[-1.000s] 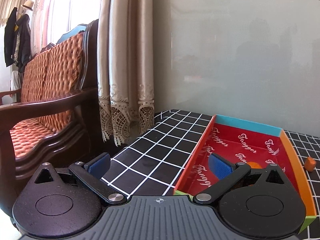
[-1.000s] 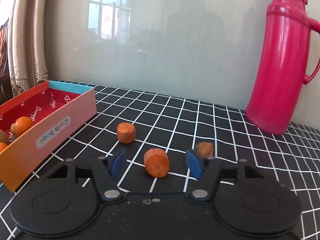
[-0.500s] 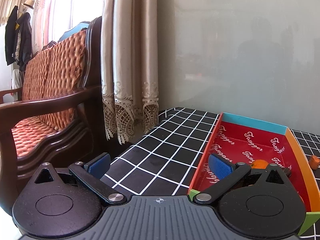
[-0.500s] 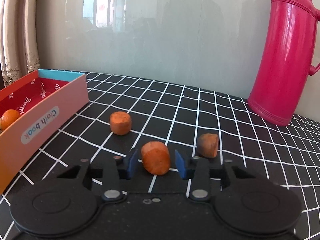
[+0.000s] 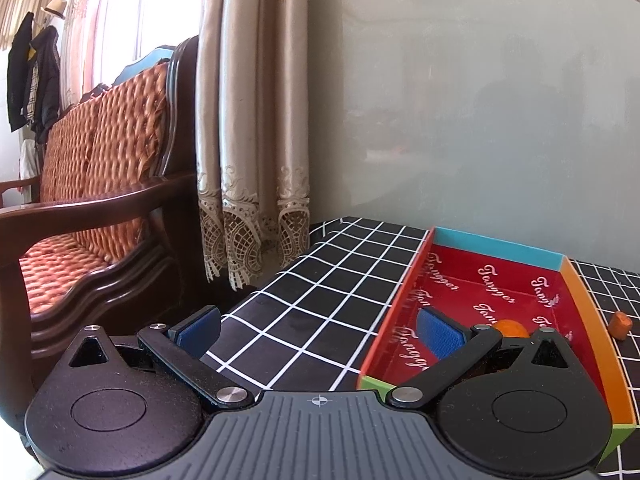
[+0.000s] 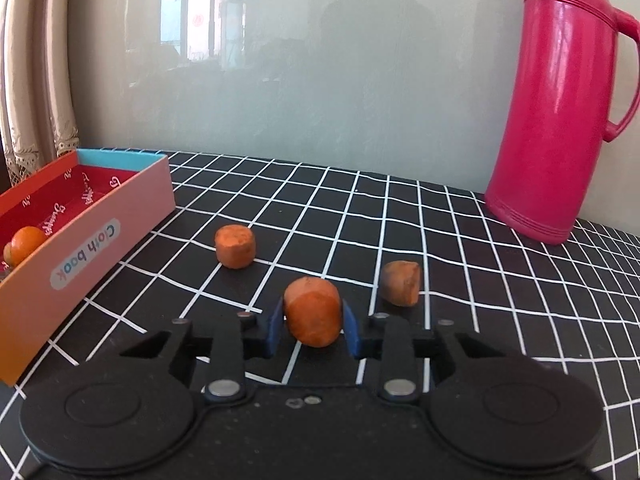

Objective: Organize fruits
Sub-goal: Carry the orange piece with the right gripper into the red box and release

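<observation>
My right gripper (image 6: 312, 322) has an orange carrot-like chunk (image 6: 312, 310) between its blue pads, which press on both its sides as the jaws finish closing. The chunk sits low over the black grid tablecloth (image 6: 460, 240). Two more chunks lie beyond it, one to the left (image 6: 235, 246) and a darker one to the right (image 6: 400, 282). At the left stands the red-lined open box (image 6: 100, 240) with a round orange fruit (image 6: 26, 242) inside. My left gripper (image 5: 318, 332) hangs open and holds nothing, its right pad over the box's (image 5: 498, 246) near left corner, where the orange fruit (image 5: 510, 327) shows.
A tall pink thermos (image 6: 560, 100) stands at the back right against the wall. A wooden sofa (image 5: 80, 200) and a curtain (image 5: 252, 140) are off the table's left edge. One chunk (image 5: 620, 324) lies just right of the box.
The right gripper's jaws came together from wide apart onto the nearest chunk, and the gripper edged forward. The left gripper stayed open and almost still.
</observation>
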Motion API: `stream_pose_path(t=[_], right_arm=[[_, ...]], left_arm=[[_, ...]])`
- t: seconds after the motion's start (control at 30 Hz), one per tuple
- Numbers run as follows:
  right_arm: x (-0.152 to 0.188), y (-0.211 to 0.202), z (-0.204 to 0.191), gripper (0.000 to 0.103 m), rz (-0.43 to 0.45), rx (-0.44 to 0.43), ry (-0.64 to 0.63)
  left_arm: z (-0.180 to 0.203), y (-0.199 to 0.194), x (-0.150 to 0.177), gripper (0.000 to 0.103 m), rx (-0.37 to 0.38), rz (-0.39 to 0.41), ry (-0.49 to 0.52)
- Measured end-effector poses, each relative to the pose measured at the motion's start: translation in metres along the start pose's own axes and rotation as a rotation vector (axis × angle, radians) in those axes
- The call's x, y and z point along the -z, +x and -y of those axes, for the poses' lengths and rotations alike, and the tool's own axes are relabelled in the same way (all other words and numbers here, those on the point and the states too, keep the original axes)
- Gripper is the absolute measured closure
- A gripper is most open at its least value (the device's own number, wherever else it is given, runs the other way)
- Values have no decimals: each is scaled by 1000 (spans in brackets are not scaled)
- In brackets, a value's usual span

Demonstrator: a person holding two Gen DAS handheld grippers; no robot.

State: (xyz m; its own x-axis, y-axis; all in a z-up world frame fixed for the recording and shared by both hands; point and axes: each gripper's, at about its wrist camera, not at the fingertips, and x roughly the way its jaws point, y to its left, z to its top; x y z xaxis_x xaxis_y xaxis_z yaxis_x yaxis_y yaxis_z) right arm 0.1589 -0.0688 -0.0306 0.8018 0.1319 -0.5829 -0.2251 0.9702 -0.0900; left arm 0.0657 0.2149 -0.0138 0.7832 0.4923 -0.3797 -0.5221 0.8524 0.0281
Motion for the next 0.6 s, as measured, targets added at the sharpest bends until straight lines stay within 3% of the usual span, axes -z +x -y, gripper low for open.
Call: stream_pose_path(t=[0.6], right_arm=[[-20,-28,-49,74,92,-84,-26]], left_arm=[[-12,0,5,0,-16,-13,20]])
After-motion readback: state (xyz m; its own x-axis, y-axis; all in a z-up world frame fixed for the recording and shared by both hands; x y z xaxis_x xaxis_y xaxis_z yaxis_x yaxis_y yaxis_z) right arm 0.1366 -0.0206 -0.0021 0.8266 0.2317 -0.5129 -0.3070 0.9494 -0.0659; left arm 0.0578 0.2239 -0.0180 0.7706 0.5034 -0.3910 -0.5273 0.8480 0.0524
